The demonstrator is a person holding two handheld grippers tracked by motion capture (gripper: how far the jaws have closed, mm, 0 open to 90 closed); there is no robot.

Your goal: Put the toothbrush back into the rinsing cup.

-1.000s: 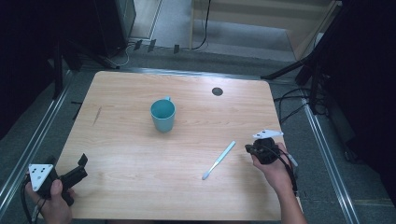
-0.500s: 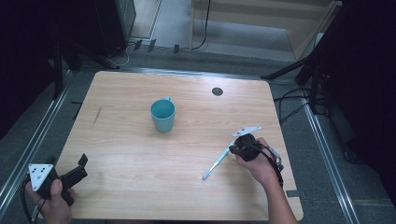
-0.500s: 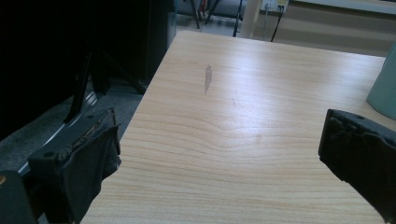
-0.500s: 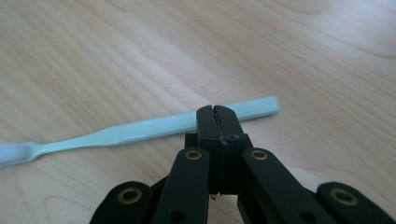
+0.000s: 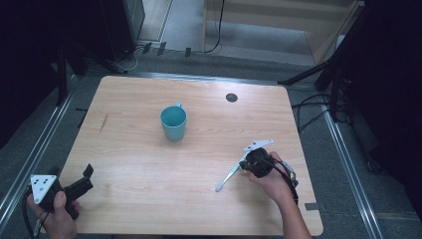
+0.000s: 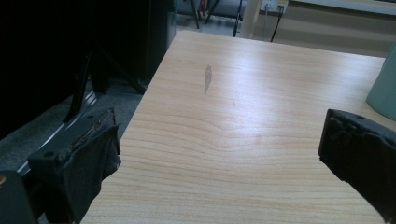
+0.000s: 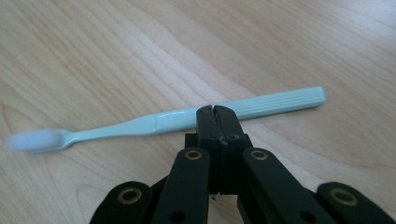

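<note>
Since a second ago the right tool (image 5: 245,166) has slid from the table's right edge toward the middle of the frame and now sits at the handle of the pale green toothbrush (image 5: 228,177). In the right gripper view its jaws are pressed together, tips at the toothbrush (image 7: 168,120), gripping nothing; a pickup would need them opened first. The left tool (image 5: 84,180) has stayed at lower left, jaws wide apart and empty. The teal mug (image 5: 173,122) stands mid-table (image 5: 134,164); dark stands and cables ring the room.
</note>
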